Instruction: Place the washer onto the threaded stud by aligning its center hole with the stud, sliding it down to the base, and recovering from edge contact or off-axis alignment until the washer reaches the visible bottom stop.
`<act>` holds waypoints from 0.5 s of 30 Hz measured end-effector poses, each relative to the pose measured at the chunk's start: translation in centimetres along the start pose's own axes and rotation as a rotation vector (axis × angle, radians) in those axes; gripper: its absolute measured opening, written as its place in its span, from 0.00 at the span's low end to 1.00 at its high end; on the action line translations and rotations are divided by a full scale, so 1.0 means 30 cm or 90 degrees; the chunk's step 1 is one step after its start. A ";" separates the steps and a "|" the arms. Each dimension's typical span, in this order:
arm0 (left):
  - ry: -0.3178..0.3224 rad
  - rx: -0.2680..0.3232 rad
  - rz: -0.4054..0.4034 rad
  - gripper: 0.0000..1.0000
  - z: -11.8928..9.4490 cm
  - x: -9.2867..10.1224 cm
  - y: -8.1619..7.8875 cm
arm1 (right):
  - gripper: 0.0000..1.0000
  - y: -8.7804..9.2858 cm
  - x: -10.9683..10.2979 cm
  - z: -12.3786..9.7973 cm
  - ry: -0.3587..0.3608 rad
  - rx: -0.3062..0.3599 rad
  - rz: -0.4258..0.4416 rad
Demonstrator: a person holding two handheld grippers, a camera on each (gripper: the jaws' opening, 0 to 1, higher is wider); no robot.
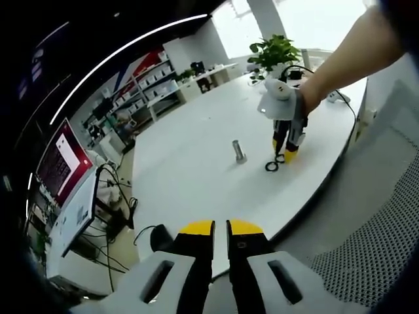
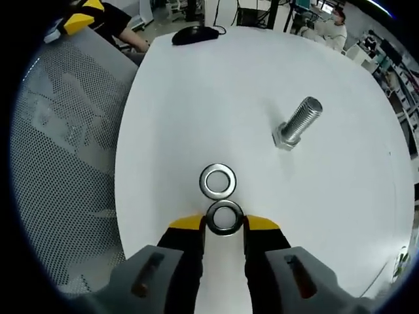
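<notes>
A threaded steel stud stands on its hex base on the white table, to the upper right of my right gripper. That gripper's yellow-tipped jaws press both sides of a steel washer low over the table. A second washer lies flat just beyond it. In the left gripper view a person's hand holds the right gripper down at the table beside a dark washer ring, right of the stud. My left gripper hangs off the table's near edge, jaws together and empty.
A black mouse lies at the table's far edge. A grey perforated chair stands by the table's left side. A potted plant and cables sit on the far end. Monitors and shelves stand beyond.
</notes>
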State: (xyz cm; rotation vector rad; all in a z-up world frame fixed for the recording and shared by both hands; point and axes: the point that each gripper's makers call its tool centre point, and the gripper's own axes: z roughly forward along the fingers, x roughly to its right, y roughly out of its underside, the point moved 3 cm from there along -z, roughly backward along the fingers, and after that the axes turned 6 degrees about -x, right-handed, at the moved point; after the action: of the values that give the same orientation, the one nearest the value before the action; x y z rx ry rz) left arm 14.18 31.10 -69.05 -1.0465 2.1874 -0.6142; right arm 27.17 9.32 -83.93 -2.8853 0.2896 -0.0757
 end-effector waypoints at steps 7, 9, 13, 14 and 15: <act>0.003 -0.004 0.002 0.05 0.001 0.003 0.003 | 0.24 -0.004 -0.011 -0.006 0.039 0.008 -0.020; 0.004 -0.005 0.002 0.05 0.002 0.003 0.003 | 0.24 -0.009 -0.018 -0.009 0.064 0.000 -0.044; 0.006 -0.008 0.004 0.05 0.003 0.005 0.006 | 0.24 -0.013 -0.018 -0.008 0.076 -0.010 -0.062; 0.006 -0.009 0.004 0.05 0.004 0.005 0.006 | 0.24 -0.014 -0.016 -0.010 0.078 -0.013 -0.060; 0.006 -0.010 0.004 0.05 0.004 0.005 0.006 | 0.24 -0.014 -0.015 -0.011 0.078 -0.014 -0.060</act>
State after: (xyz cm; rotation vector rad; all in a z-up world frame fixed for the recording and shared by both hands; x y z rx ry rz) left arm 14.09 31.07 -69.31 -1.0468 2.2062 -0.6015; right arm 26.77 9.73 -83.52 -2.9202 0.1781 -0.2690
